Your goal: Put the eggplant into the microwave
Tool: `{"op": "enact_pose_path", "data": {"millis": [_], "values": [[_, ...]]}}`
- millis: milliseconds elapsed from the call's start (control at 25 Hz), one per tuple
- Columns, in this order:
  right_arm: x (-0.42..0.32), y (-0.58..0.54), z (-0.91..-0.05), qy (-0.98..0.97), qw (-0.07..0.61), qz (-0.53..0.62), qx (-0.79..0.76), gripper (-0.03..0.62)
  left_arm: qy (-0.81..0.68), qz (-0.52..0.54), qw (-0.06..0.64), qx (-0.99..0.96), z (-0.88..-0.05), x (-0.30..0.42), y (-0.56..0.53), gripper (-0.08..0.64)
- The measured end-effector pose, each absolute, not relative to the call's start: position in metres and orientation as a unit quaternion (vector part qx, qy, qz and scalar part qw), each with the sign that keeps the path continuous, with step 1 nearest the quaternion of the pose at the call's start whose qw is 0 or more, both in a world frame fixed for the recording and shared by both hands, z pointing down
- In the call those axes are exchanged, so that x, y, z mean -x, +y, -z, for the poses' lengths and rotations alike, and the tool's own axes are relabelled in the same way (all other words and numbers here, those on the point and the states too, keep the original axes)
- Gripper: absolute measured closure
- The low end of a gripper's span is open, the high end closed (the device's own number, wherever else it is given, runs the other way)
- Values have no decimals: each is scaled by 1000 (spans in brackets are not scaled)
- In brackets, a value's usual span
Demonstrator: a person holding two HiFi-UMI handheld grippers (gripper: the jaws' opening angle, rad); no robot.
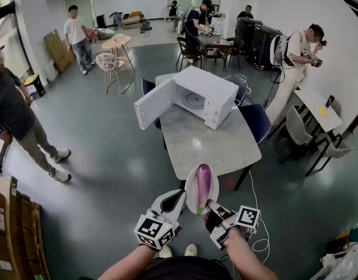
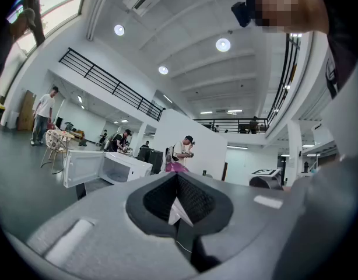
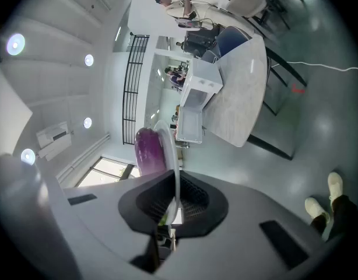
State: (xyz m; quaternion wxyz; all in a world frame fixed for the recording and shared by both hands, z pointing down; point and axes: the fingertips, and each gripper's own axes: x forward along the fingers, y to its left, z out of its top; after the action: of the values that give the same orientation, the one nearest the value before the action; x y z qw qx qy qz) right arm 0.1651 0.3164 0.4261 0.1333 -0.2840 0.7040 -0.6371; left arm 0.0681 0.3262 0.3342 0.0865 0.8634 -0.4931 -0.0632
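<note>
1. At the bottom edge, the wearer's forearms are cut off by the frame, and the toes of pale shoes peek out between them
2. The right tongs are clamped on the near rim of a white plate. The right gripper view shows the rim running edge-on between the pads, while from the head view the tongs cover that stretch of rim
3. The left tongs are drawn together just beside the plate's left rim. A pale sliver sits between the pads in the left gripper view, and whether they touch the plate cannot be made out
4. The purple eggplant lies lengthwise on the plate, which is carried in the air. Its near end is hidden behind the right tongs
5. The plate's far rim overlaps the near edge of the grey counter in the head view, so it is unclear whether the plate is above the counter or short of it
6. The white microwave stands at the counter's far end. Its door is swung open to the left and the turntable shows inside, but the top hides most of the cavity
7. A blue chair is partly tucked behind the counter
8. Cardboard boxes are cropped at the left edge, and bystanders stand farther back, too small for detail
</note>
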Motion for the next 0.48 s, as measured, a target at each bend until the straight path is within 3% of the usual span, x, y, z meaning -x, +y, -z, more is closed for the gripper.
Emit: {"op": "enact_pose_path", "data": {"millis": [480], "values": [[-168,323,-428,703,133,640,280,575,-496,65,86,-862,-335,-70,333,552]]}}
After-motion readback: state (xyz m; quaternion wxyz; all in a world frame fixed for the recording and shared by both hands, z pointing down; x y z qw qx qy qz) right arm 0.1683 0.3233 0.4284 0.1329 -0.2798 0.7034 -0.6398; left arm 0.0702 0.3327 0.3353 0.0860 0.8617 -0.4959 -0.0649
